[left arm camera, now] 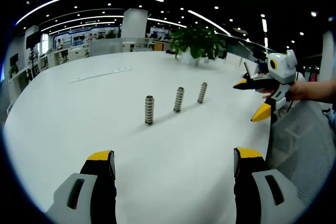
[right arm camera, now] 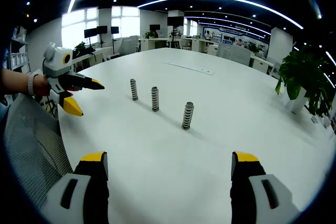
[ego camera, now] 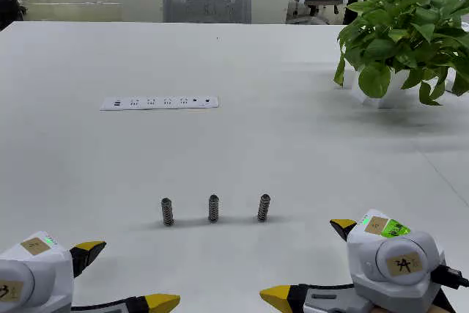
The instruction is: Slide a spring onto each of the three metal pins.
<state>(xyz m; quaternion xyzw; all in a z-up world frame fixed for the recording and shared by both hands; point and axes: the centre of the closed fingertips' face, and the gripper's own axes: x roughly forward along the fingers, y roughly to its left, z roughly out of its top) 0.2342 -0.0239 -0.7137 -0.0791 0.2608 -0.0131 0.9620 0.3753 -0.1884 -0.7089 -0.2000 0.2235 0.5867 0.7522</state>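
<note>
Metal springs [ego camera: 213, 208], seemingly pinned, beyond left tongs [ego camera: 135, 273], right tongs [ego camera: 302, 259]

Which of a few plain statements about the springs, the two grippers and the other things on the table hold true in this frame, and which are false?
1. Three springs stand upright in a row on the white table. True.
2. The left gripper is shut on a spring. False: its jaws are wide apart with nothing between them.
3. The right gripper is open and empty. True.
4. The potted plant stands between the springs and the grippers. False: it stands at the far right of the table, beyond the springs.
5. A white power strip lies flat on the table beyond the springs. True.
</note>
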